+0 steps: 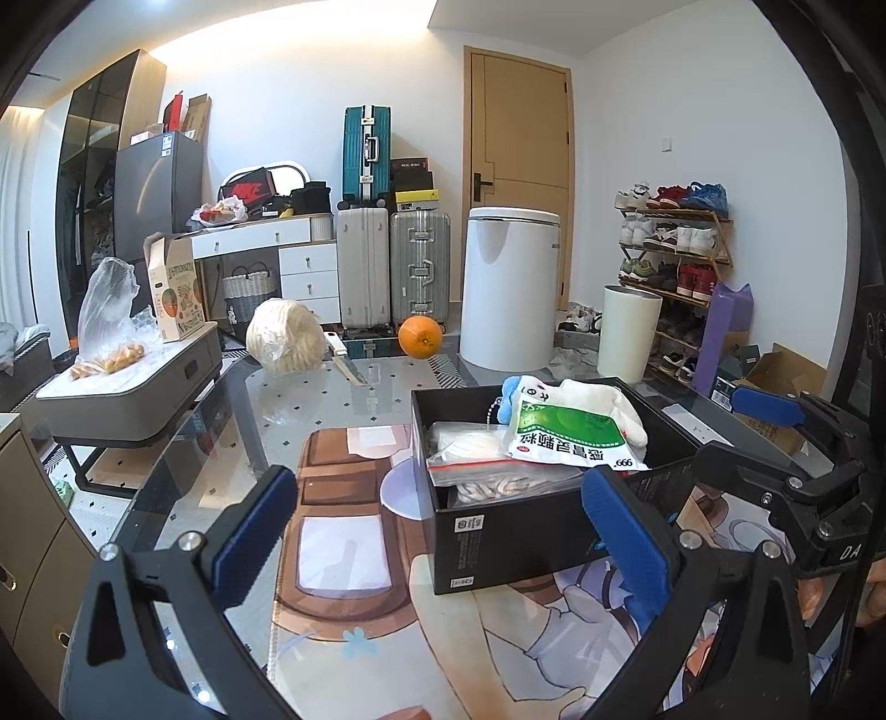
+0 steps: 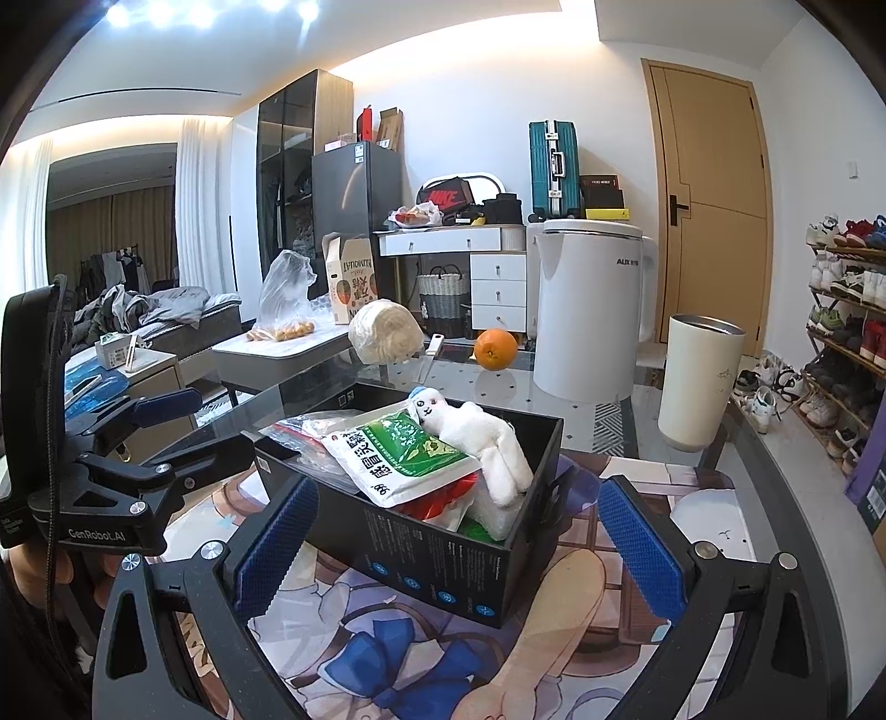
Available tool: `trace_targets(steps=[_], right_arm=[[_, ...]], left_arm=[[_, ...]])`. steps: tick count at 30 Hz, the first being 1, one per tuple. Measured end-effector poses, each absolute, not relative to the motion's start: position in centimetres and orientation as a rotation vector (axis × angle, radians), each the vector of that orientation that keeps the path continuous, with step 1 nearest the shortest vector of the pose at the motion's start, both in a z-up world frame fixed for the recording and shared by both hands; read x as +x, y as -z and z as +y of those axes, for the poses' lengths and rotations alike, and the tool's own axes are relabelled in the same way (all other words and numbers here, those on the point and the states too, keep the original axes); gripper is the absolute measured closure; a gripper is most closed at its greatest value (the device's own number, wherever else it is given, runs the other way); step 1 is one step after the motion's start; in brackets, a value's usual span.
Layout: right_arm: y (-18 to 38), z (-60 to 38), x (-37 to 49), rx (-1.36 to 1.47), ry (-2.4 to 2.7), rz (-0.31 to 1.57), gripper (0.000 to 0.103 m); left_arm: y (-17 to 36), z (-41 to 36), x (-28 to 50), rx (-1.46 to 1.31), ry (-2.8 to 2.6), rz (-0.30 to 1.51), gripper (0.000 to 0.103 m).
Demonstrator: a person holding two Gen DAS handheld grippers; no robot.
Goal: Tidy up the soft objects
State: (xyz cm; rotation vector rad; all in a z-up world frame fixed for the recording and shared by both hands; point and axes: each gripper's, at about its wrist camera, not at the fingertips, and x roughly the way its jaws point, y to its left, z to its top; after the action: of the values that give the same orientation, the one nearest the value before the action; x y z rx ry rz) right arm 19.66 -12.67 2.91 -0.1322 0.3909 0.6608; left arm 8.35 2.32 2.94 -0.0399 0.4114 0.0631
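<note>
Left gripper point(image 1: 443, 531) and right gripper point(image 2: 459, 531) both spread wide, holding nothing, black cardboard box point(image 2: 443, 559) just ahead on the glass table point(image 2: 554, 404), inside it green-and-white medicine pouch point(image 2: 398, 454), white plush doll point(image 2: 487, 437), clear zip bag point(image 1: 476, 465), round orange fruit point(image 2: 495, 349) beyond.

White walls, wood door point(image 1: 519, 166), shoe rack point(image 1: 673, 260), stacked suitcases point(image 1: 387, 266), white dresser point(image 2: 476, 271), bright ceiling lights point(image 2: 205, 14).
</note>
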Motion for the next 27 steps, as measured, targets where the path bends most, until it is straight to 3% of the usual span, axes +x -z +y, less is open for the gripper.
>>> trace_targets(steps=[27], right_arm=[[-2.88, -12.87, 19.62, -0.131, -0.661, 0.397, 0.000]], left_arm=[[-2.97, 2.07, 8.23, -0.033, -0.058, 0.402, 0.000]])
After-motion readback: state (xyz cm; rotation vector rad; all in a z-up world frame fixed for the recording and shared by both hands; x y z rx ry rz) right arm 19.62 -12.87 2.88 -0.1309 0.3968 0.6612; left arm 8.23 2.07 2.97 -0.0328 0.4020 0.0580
